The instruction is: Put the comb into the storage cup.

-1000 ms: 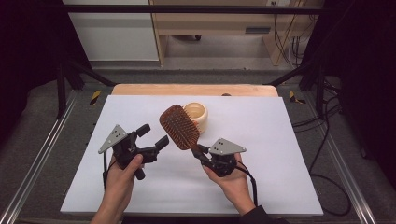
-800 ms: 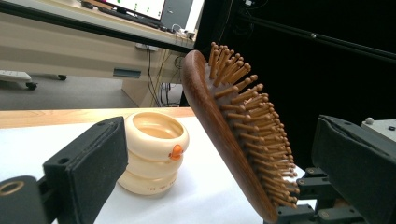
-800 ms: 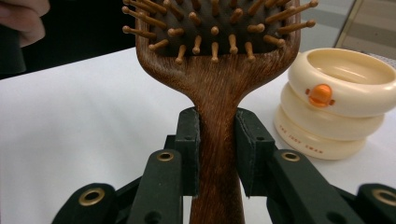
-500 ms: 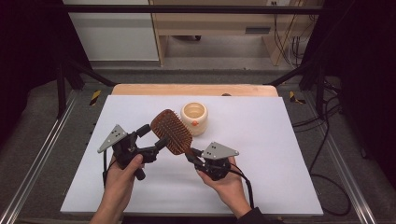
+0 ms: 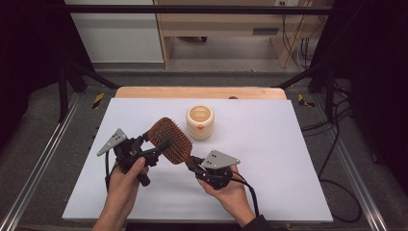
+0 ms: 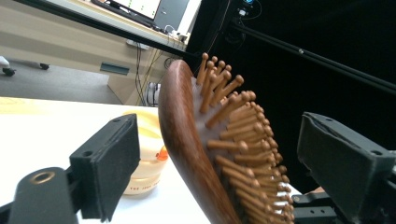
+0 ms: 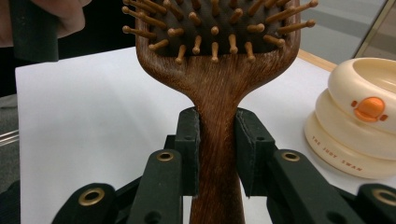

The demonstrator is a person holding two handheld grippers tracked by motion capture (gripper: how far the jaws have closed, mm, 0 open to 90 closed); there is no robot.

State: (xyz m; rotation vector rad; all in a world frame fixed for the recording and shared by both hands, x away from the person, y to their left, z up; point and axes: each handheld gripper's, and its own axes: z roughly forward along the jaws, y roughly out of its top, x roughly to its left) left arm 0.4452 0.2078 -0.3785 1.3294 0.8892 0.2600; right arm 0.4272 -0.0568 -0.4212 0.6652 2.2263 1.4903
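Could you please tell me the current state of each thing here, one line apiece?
Hairbrush: lifted off the table, bristles facing up.
Right gripper: shut on the hairbrush handle.
Left gripper: open, jaws just closing around the brush head, not touching.
Cream cup: upright on the table, untouched.

The hairbrush (image 5: 169, 140) was dark reddish-brown wood with visible grain, its pins (image 6: 233, 126) a lighter tan with rounded tips set in a dark pad. The cup (image 5: 200, 122) was cream with an orange duck mark and small brown lettering. Both grippers' jaws were black, and the table (image 5: 269, 159) white
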